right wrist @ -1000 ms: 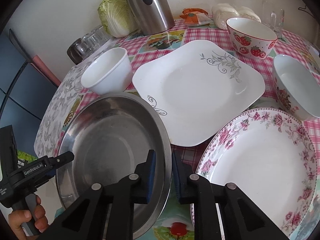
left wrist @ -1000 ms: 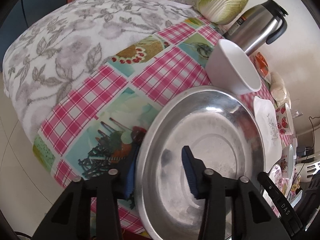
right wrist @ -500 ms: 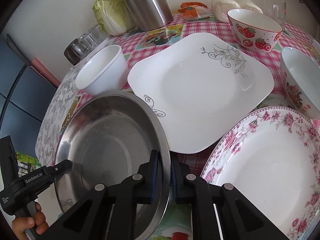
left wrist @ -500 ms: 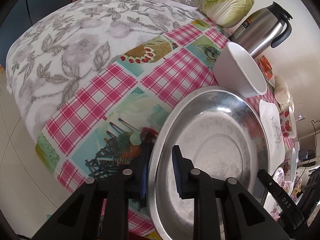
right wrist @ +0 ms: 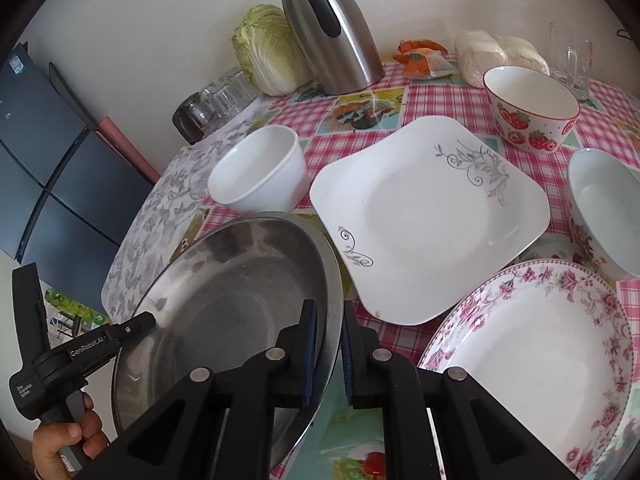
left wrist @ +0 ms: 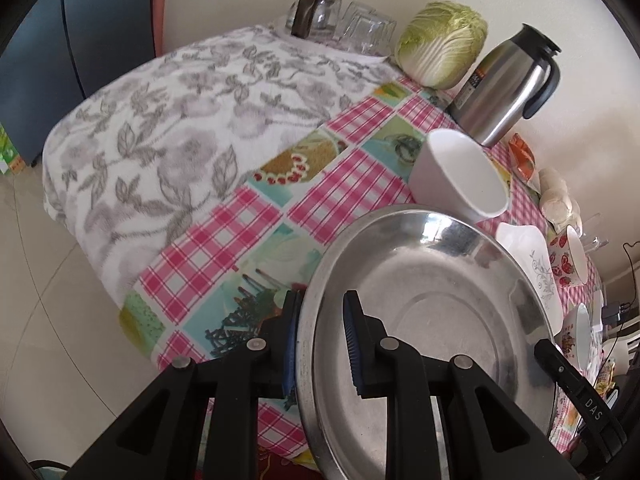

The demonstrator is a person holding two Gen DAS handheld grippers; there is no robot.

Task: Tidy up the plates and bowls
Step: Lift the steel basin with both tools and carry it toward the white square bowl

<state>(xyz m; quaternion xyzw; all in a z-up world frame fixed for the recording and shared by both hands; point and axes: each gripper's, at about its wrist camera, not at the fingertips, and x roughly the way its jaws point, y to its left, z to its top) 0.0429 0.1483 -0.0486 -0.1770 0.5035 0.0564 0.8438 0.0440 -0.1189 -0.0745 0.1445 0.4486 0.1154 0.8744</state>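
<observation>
Right wrist view: you've got steel plate pinched both rims, right gripper and left gripper. Beside it square plate, floral plate, bowls unstacked.

Steel basin: dull, scuffed metal. Square plate, glossy ceramic. Jug upper centre: brushed steel w/ black plastic handle. Tablecloth smooth (plastic-looking); grey cloth fuzzy.
</observation>
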